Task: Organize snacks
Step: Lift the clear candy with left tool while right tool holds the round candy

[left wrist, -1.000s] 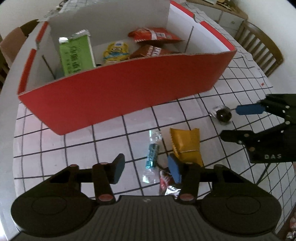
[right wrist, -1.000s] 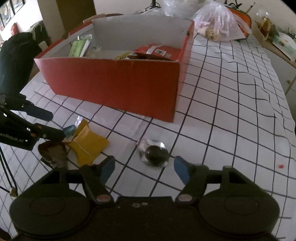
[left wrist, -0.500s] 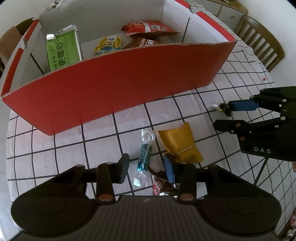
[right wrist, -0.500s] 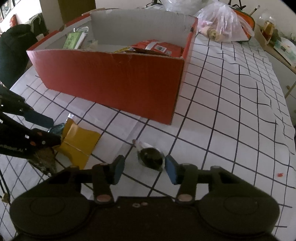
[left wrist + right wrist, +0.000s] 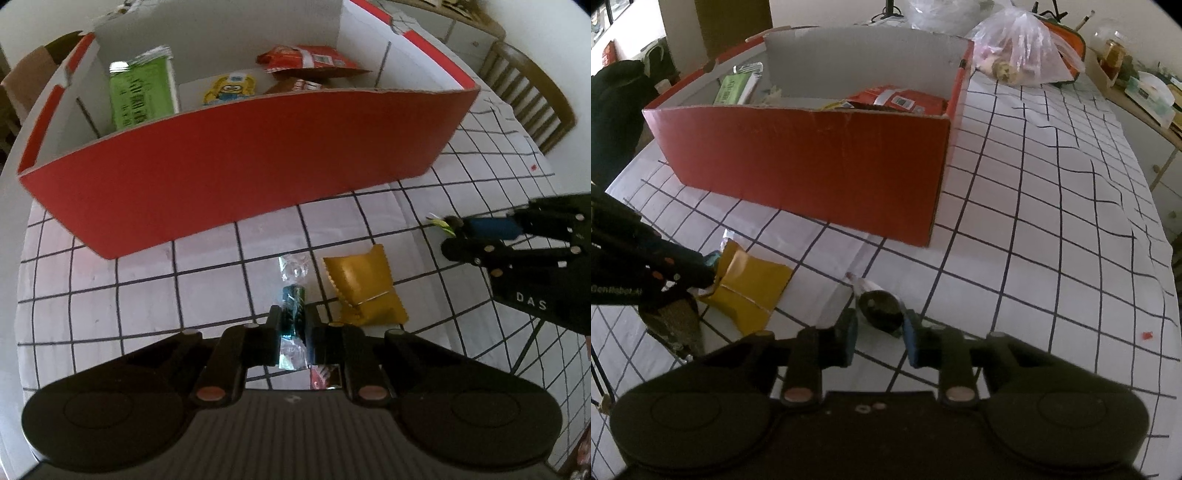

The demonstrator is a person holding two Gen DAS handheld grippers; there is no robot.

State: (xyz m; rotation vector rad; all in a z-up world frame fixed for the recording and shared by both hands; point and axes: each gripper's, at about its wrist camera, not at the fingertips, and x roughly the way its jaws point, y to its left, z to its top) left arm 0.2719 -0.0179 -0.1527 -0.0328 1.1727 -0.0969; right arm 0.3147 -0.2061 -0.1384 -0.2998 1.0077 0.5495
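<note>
A red cardboard box (image 5: 240, 162) with white inner walls holds several snack packs; it also shows in the right wrist view (image 5: 812, 162). My left gripper (image 5: 293, 325) is shut on a teal wrapped candy (image 5: 291, 306) lying on the checked cloth. A yellow packet (image 5: 364, 284) lies just right of it, also in the right wrist view (image 5: 750, 288). My right gripper (image 5: 879, 328) is shut on a dark round candy in clear wrap (image 5: 881, 308). It shows at the right of the left wrist view (image 5: 454, 229).
A small red wrapper (image 5: 325, 374) lies under the left gripper. A clear plastic bag (image 5: 1023, 48) sits behind the box. A wooden chair (image 5: 532, 99) stands at the table's far right edge. A counter with jars (image 5: 1137, 85) lies beyond.
Both grippers have closed: the left one on the teal candy, the right one on the dark round candy. Both moved slightly forward over their candies.
</note>
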